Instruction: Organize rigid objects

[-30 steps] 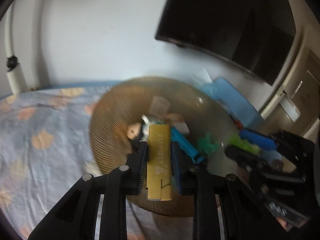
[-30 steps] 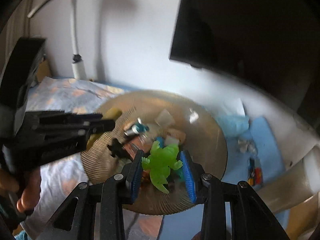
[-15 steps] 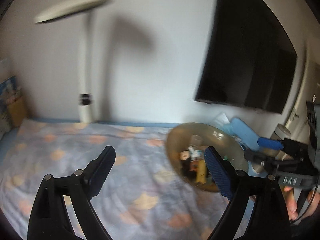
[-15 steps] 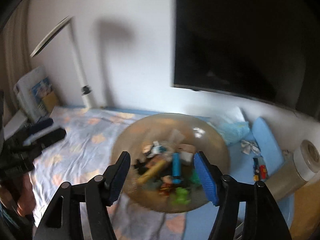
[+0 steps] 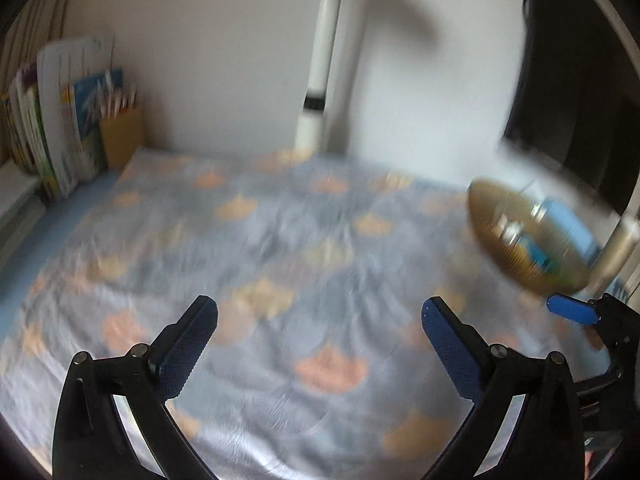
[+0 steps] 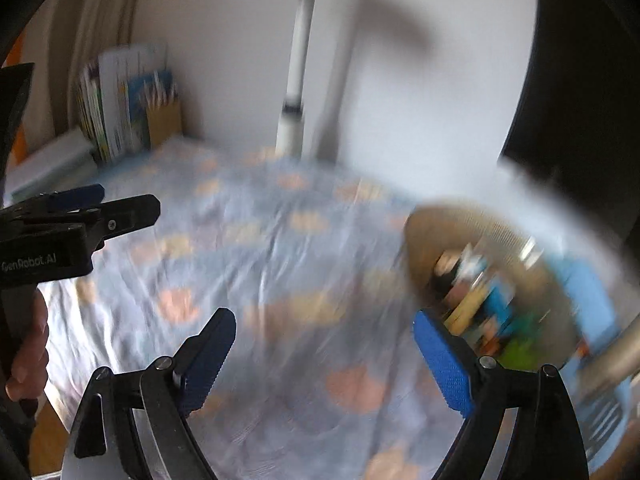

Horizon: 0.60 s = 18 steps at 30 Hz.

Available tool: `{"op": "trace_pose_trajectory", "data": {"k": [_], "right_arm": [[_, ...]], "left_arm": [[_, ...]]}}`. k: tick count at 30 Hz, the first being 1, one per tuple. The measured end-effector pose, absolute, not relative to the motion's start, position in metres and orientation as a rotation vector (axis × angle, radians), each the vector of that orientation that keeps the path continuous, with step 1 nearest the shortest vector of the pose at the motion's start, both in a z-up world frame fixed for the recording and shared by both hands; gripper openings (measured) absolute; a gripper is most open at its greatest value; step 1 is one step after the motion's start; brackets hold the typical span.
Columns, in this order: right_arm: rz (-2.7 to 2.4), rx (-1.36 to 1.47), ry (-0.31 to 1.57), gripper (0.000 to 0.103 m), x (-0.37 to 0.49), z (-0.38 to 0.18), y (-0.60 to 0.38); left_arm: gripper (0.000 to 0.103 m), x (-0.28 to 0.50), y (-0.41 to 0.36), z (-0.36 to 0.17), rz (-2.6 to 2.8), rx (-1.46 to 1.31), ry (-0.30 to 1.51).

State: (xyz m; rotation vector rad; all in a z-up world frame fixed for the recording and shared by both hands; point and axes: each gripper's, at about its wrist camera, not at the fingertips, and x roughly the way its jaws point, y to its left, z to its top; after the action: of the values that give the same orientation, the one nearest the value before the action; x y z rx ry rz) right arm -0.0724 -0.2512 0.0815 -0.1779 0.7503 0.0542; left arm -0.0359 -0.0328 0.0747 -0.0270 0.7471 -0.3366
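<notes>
A round golden wicker bowl (image 5: pixel 500 216) with several small toys in it sits on the flowered blue-grey cloth (image 5: pixel 280 240), at the right of both views and blurred. My left gripper (image 5: pixel 318 308) hovers over bare cloth well left of the bowl; its jaws are opening wide and nothing is between them. In the right wrist view the bowl (image 6: pixel 448 224) lies just behind my right gripper's right finger. The right gripper (image 6: pixel 323 320) also has its jaws opening over the cloth and holds nothing. The left gripper (image 6: pixel 128 200) shows at that view's left edge, held by a hand (image 6: pixel 28 352).
Upright books (image 5: pixel 52 120) and a tan pencil holder (image 5: pixel 120 136) stand at the back left against the wall. A white lamp pole (image 5: pixel 316 80) rises at the back centre. A dark screen (image 5: pixel 580 80) hangs at the right. A pale cylinder (image 5: pixel 616 256) stands beside the bowl.
Both grippers let go of their toys, the yellow block and the green frog, over the bowl and opened. Both then swung left, so the bowl slid to the right of each view.
</notes>
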Motion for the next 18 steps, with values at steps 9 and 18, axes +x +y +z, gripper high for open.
{"op": "trace_pose_trajectory", "data": {"k": [9,18], "right_arm": [[0.031,-0.09,0.837,0.09,-0.049,0.03,-0.255],[-0.025,-0.077,0.835,0.09,-0.049,0.021,-0.262]], "left_arm": [[0.102,-0.037,-0.027,0.043,-0.322,-0.044,0.765],[0.102,-0.045,-0.032,0.044,-0.265,0.007,0.742]]}}
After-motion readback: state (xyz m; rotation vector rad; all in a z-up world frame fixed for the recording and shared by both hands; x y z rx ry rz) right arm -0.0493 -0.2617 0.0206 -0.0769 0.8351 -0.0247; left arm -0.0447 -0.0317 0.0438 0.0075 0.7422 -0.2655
